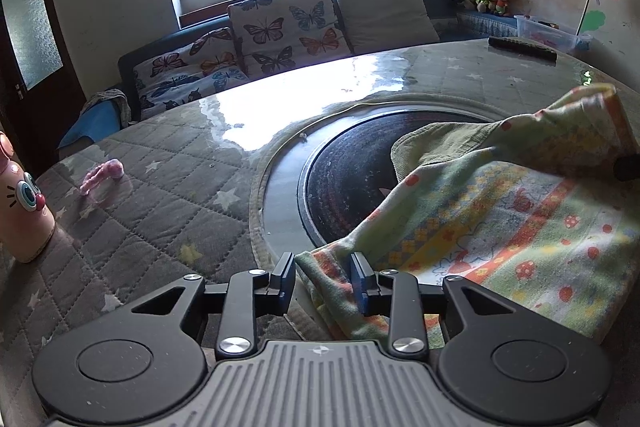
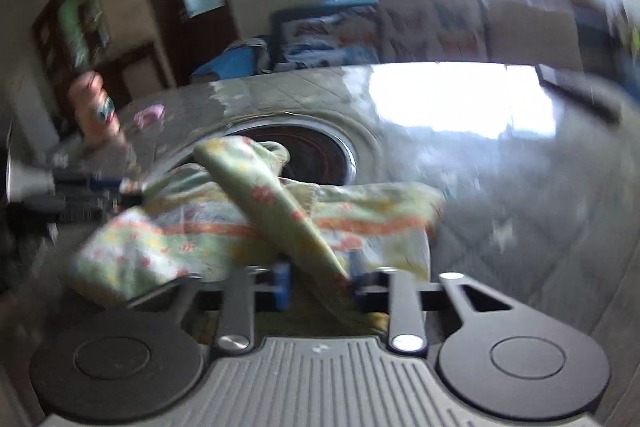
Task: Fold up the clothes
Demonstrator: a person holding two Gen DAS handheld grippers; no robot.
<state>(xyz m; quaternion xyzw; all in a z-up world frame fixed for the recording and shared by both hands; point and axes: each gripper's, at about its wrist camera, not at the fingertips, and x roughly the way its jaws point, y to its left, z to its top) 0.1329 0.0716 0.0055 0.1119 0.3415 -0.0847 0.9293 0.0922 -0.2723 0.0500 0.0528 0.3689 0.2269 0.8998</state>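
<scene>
The printed garment (image 1: 500,211) lies rumpled on the desk (image 1: 160,195), partly over its dark round centre; the left gripper (image 1: 323,277) has its fingers parted around a hem; the right gripper (image 2: 320,283), blurred, seems parted around a fold; soft, light cloth, best pinched at corners.

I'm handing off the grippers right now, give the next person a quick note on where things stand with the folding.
Left gripper: jaws open, straddling the near edge of the patterned garment, not clamped.
Right gripper: open, a raised fold of the garment running between its fingers; that view is blurred.
The garment lies bunched on the quilted table, partly over the dark round plate.
Done: no neat fold visible.
Left: grip, flatten, fold.
</scene>
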